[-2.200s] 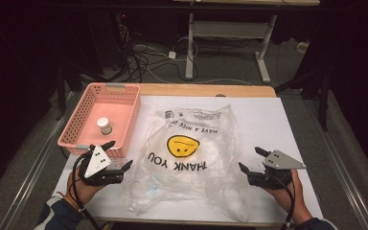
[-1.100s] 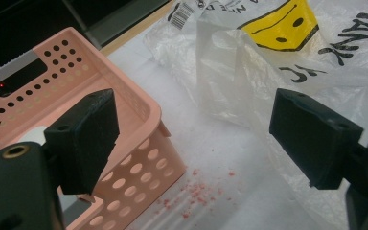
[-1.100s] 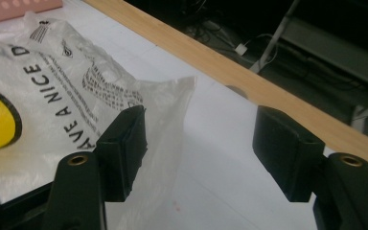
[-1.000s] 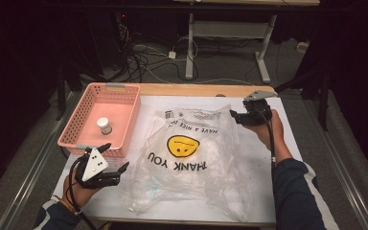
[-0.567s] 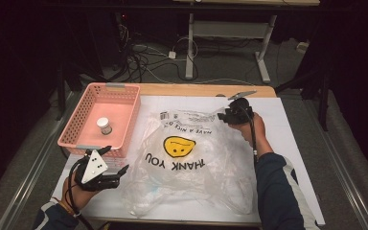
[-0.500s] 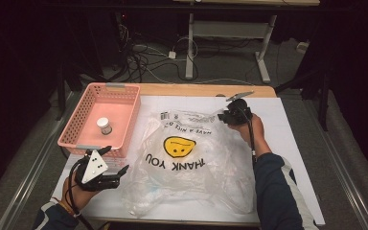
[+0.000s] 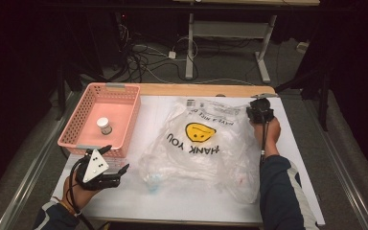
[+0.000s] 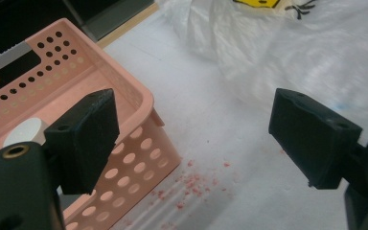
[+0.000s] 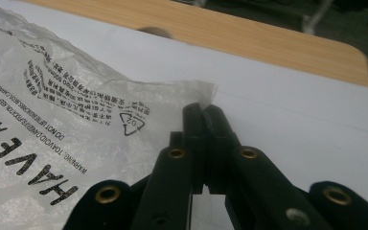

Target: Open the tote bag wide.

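Two hand-held grippers are at work over the white-covered surface (image 7: 206,201) in the high view. The right hand-held gripper (image 7: 259,113) sits at the far right corner of a clear plastic bag (image 7: 206,143), which lies flat in the middle of the surface with a yellow smiley face and "THANK YOU" printed on it. The left hand-held gripper (image 7: 117,173) rests near the front left, just in front of a pink basket (image 7: 81,129) and well apart from the bag's near edge. Inside the basket stands one small jar with a white lid (image 7: 104,125). Beyond the surface, cables and the legs of a second table stand on the dark floor.

In the left gripper view, the left hand-held gripper (image 8: 191,139) has its jaws spread wide with nothing between them. The pink basket (image 8: 139,143) stands just beside one jaw, the jar's white lid (image 8: 26,132) peeping out behind it. Pink crumbs (image 8: 191,184) lie scattered on the white cover by the basket's corner, and the bag (image 8: 292,57) lies further off.

In the right gripper view, the right hand-held gripper (image 9: 204,115) has just been closing, and its jaws now stand pressed together on the corner edge of the bag (image 9: 76,129), beside the printed warning text and recycling mark. The bare wooden edge of the surface (image 9: 249,38) runs behind.
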Available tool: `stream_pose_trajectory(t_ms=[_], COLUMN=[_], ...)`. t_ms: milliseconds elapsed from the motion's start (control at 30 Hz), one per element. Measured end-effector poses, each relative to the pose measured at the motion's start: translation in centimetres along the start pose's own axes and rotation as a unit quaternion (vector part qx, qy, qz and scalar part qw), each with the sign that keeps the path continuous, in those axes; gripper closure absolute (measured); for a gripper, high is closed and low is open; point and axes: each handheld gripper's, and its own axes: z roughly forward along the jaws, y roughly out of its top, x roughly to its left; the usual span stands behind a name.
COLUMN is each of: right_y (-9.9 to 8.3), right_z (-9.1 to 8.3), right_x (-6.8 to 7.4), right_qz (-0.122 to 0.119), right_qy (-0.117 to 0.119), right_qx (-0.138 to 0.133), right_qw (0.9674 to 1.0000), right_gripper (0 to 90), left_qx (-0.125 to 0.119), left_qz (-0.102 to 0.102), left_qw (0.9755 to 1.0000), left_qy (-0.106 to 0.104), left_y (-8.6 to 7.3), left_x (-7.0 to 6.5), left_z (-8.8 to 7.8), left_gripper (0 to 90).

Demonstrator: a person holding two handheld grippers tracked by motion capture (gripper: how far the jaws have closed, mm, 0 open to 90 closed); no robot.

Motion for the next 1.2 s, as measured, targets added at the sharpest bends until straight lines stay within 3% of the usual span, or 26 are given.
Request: stream_pose_trajectory(t_ms=[133,167,200,400,433,600,667,800,833,1000,1100,1200], right_y=[-1.2,-1.7,-2.1,-4.5,-5.6,-6.4,-7.1,-7.7,-7.8,-6.9,-6.0,-5.0], right_z=[-0.6,-0.9,-1.2,-3.0,-3.9,-5.5,-6.8,-7.6,-8.1,-9.9,-11.8,-13.7], right_x=[-2.3,-2.7,-2.9,-3.4,-3.4,-2.5,-1.3,-0.4,0.2,0.8,1.4,2.7], right_qz=[0.007,0.005,0.002,0.008,0.008,-0.019,-0.047,-0.065,-0.082,-0.088,-0.082,-0.091], right_qy=[-0.010,-0.010,-0.006,0.021,0.026,0.040,0.048,0.060,0.057,0.043,0.043,0.058], right_qx=[0.025,0.013,0.023,0.022,0.016,0.017,0.022,0.023,0.023,-0.013,-0.053,-0.089], right_qw=[0.9996,0.9998,0.9997,0.9995,0.9995,0.9989,0.9975,0.9958,0.9947,0.9951,0.9943,0.9902], right_gripper=[90.0,90.0,89.5,89.2,88.9,88.0,85.2,84.0,75.7,51.4,45.4,42.0], left_qx=[-0.003,-0.003,-0.004,-0.002,-0.004,0.003,0.006,0.008,0.010,0.011,0.011,0.010], left_qz=[0.000,0.001,0.001,0.005,0.008,0.015,0.020,0.019,0.022,0.022,0.022,0.019], left_qw=[1.0000,0.9999,0.9999,0.9998,0.9998,0.9997,0.9996,0.9997,0.9996,0.9996,0.9996,0.9996], left_qy=[0.008,0.013,0.014,0.018,0.020,0.018,0.017,0.015,0.016,0.015,0.017,0.018], left_y=[0.0,0.1,0.1,0.1,0.2,0.2,0.1,0.1,0.1,0.0,0.0,0.0], left_x=[0.0,0.0,0.0,-0.2,-0.2,-0.7,-0.9,-1.0,-1.1,-1.2,-1.2,-1.1], left_z=[-0.2,-0.3,-0.4,-0.4,-0.4,-0.2,-0.2,-0.2,-0.2,-0.2,-0.2,-0.1], left_gripper=[17.4,17.4,17.4,17.4,17.4,17.3,17.4,17.4,17.4,17.4,17.4,17.4])
